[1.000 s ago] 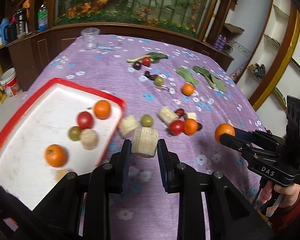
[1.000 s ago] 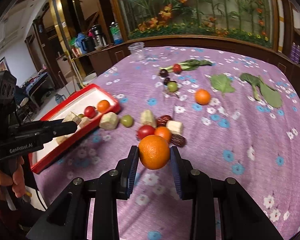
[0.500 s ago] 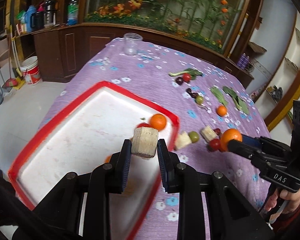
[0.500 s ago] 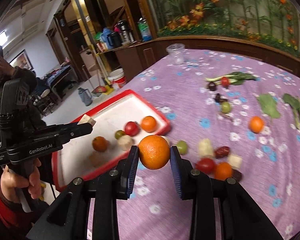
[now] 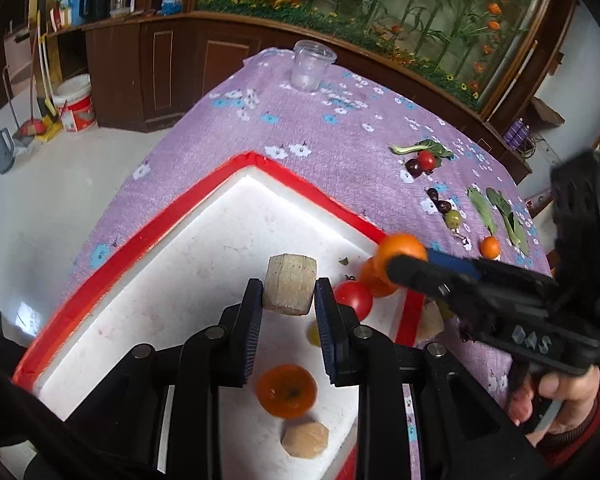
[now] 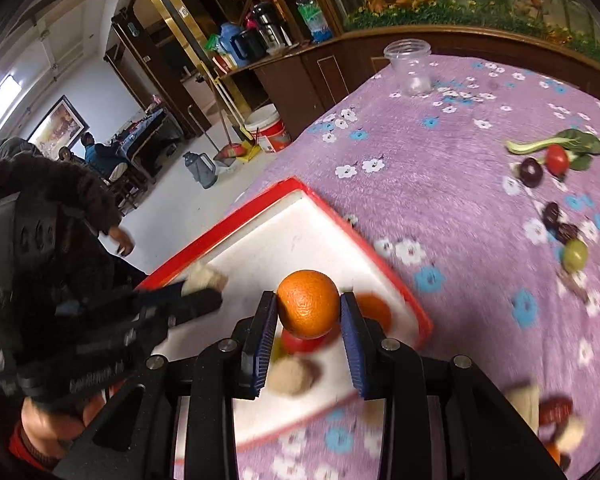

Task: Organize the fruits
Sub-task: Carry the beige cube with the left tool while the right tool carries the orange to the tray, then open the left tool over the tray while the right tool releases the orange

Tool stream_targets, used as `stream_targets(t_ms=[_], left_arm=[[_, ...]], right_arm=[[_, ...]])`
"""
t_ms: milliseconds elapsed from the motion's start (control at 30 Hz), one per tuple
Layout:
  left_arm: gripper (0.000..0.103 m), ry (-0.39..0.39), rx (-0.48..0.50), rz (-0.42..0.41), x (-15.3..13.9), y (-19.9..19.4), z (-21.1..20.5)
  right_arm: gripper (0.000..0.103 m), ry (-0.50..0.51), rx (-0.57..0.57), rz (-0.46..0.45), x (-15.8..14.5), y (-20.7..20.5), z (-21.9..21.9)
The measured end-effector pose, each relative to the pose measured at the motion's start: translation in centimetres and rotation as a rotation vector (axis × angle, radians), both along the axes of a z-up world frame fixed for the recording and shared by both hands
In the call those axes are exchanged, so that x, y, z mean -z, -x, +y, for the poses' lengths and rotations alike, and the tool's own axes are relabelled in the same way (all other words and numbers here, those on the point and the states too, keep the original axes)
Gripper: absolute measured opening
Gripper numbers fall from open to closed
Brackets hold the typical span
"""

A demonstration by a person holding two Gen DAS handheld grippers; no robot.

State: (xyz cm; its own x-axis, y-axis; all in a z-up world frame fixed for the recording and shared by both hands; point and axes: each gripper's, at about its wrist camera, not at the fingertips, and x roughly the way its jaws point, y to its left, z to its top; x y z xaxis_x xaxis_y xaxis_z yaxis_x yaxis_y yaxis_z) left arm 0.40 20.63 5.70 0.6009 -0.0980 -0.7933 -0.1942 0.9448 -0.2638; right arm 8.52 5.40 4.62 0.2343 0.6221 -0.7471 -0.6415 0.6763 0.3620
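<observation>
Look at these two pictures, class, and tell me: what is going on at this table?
A person holds a gripper in each hand, sorting fruit from a purple flowered cloth into a red-rimmed white tray. The left gripper is shut on a pale cut chunk, the right gripper on an orange; both are over the tray. A tomato and other fruit already lie inside; more remain on the cloth.

Right gripper [image 6: 309, 312]: jaws clamped an orange [image 6: 308, 304] from both sides, held above the red-rimmed white tray [image 6: 300, 240]. Left of the jaws, the left gripper [image 6: 202, 288] gripped a pale chunk [image 6: 204, 279]. Beyond them stretched the purple-clothed counter [image 6: 440, 184].
</observation>
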Motion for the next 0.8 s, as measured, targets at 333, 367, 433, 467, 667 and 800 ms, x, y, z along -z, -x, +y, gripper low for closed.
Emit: stream_targets(t_ms=[333,367,433,467,667,800], left_arm=[[0.024,-0.001,0.005,0.073,2.1,-1.3,0.6],[0.024,-0.001,0.002,0.079,2.4,-1.3,0.6],[0.024,0.002,0.001,0.087,2.7,-1.4,0.7],[0.024,0.008,-0.002,0.092,2.9,-1.4,0.8],[0.024,0.022,-0.017,0.107,3.3,-1.3,1.0],[0.03,0.053,-0.031,0.105,3.4,-1.2,1.5]], right_arm=[[0.032,0.077,-0.035,0.015,2.7,-2.3,3.7],[0.032,0.08,-0.035,0.013,2.8,-2.3,3.9],[0.032,0.09,-0.035,0.01,3.2,-2.3,4.1],[0.032,0.089,-0.034,0.006,3.2,-2.2,4.1],[0.035,0.108,-0.027,-0.03,3.0,-1.8,4.3],[0.037,0.086,-0.009,-0.032,2.5,-1.6,3.6]])
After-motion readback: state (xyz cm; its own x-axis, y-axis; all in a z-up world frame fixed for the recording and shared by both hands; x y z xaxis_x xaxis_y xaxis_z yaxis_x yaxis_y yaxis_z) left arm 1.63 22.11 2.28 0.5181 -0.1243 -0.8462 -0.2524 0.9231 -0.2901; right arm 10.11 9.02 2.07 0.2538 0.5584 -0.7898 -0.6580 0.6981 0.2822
